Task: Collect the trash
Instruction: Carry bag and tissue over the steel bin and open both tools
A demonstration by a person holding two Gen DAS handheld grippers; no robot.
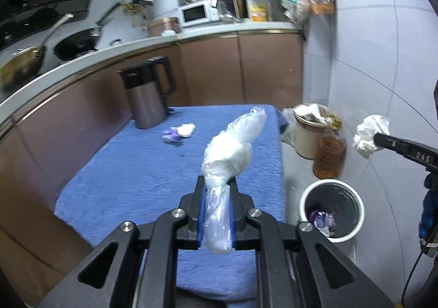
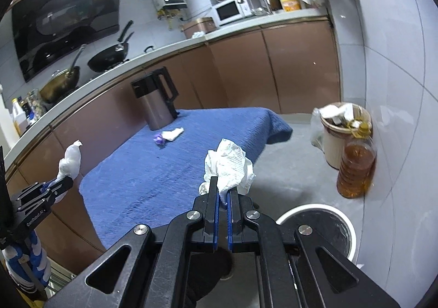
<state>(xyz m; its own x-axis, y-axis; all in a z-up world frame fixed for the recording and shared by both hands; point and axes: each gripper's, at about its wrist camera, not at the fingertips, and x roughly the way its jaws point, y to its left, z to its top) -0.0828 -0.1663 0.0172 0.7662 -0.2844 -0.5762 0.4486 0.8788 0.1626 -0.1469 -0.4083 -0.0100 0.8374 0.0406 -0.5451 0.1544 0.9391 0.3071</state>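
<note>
My left gripper [image 1: 217, 182] is shut on a clear plastic bag [image 1: 232, 146] with white stuff inside, held above the blue tablecloth [image 1: 131, 171]. My right gripper [image 2: 222, 184] is shut on a crumpled white paper [image 2: 232, 165], held over the table's right edge; the paper [image 1: 369, 135] also shows in the left wrist view. A white-rimmed trash bin [image 1: 332, 209] stands on the floor to the right of the table, with purple and silver wrappers inside; its rim [image 2: 353, 234] lies just right of my right gripper. Another white and purple wrapper [image 2: 169, 135] lies on the cloth.
A dark kettle [image 2: 158, 100] stands at the table's far left. A full beige bin [image 2: 342, 132] and a bottle of amber oil [image 2: 356, 168] stand by the tiled wall. Brown cabinets and a counter with pans run behind.
</note>
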